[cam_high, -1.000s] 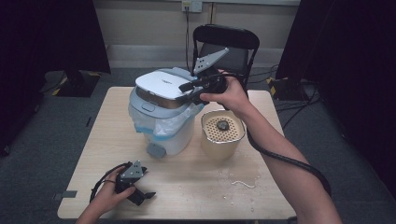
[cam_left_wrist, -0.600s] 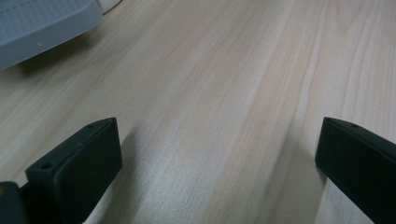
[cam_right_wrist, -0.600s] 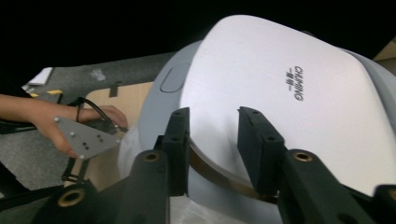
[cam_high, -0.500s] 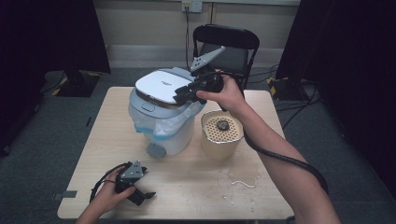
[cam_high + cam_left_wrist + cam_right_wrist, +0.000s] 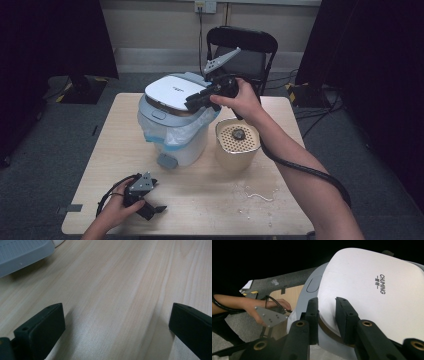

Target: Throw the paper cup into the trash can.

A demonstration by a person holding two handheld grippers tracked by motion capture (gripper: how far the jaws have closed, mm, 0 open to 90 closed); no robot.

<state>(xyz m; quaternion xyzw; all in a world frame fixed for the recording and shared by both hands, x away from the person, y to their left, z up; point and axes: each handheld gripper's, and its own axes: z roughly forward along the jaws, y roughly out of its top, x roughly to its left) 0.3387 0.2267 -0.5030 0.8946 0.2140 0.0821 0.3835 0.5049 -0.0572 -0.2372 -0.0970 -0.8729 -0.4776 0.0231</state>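
Two right claw [image 5: 326, 315] jaws, just closing, straddle bin lid [image 5: 372, 287] rim

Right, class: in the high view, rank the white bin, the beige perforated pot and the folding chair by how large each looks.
1. White bin, largest.
2 and 3. Folding chair and beige perforated pot: not ranked. The chair stands farther from the camera and is partly hidden by the right gripper, so it looks smaller than it is.

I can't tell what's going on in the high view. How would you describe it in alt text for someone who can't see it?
A person's right gripper has just been closing its jaws on the edge of the white lid of a bin lined with a plastic bag. Beside the bin on the wooden table stands a beige perforated container. The left gripper rests open near the table's front edge.
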